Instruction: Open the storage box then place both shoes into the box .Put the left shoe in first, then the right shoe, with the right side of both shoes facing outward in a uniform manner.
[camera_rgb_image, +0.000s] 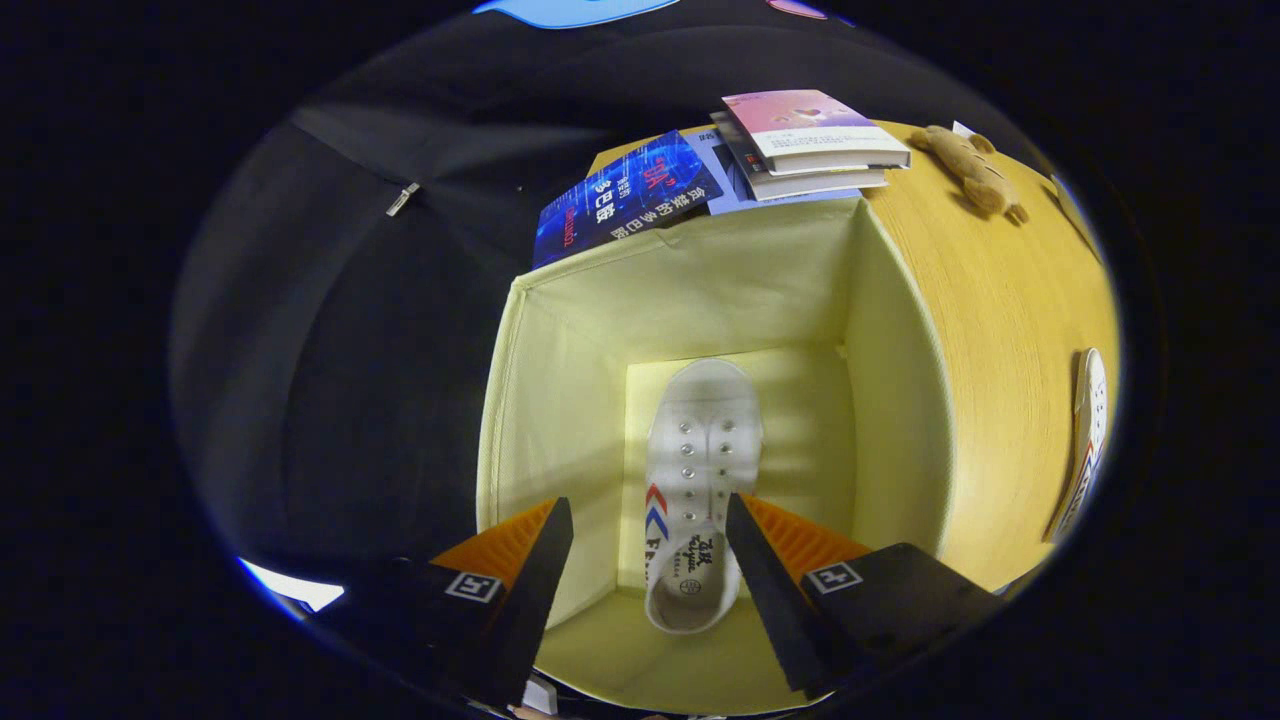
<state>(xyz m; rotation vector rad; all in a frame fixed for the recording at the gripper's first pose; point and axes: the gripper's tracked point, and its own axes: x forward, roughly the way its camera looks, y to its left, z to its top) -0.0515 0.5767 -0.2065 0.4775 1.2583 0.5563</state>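
Observation:
An open pale-yellow fabric storage box (560, 400) stands on a wooden table, seen from above. One white canvas shoe (700, 450) with red and blue chevrons on its side lies on the box floor, toe pointing away from me. My gripper (650, 545) hovers above the box with its two black and orange fingers (535, 560) spread apart, the shoe's heel showing in the gap far below them; nothing is held. A second white shoe (1088, 440) lies on the table to the right of the box.
The wooden table (1000, 300) stretches right of the box. Beyond the box lie a blue book (625, 195) and a stack of books (810, 140). A small brown plush toy (975, 170) rests at the far right.

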